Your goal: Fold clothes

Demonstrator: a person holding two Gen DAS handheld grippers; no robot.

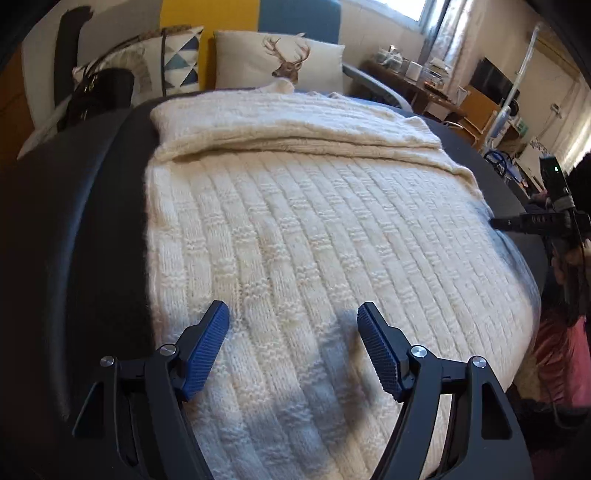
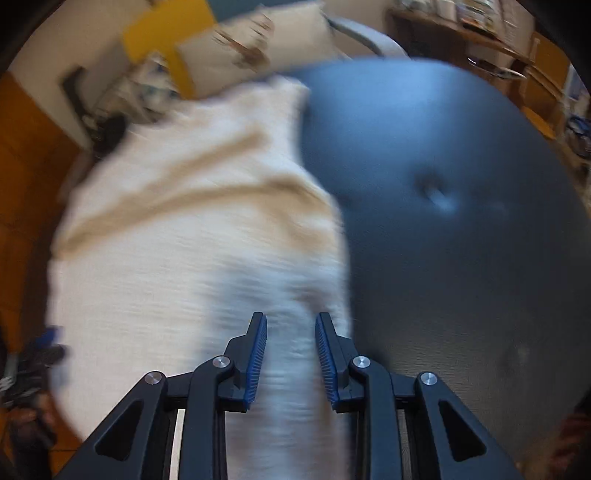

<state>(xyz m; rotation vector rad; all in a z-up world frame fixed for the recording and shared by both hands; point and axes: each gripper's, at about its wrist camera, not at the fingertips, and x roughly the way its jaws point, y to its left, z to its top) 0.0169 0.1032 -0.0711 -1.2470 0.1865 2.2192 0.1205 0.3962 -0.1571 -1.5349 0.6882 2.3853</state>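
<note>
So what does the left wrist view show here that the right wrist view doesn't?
Only the left wrist view shows the sweater's knit ribbing sharply, the fold across its far end, a black handbag and a window. The left tool is wide open above the knit, and the right tool is in view at the sweater's edge.

Only the right wrist view, heavily motion-blurred, shows the dark round table's bare half. The right tool is open over the fabric.

Both show the cream sweater, the table and the deer pillow.
</note>
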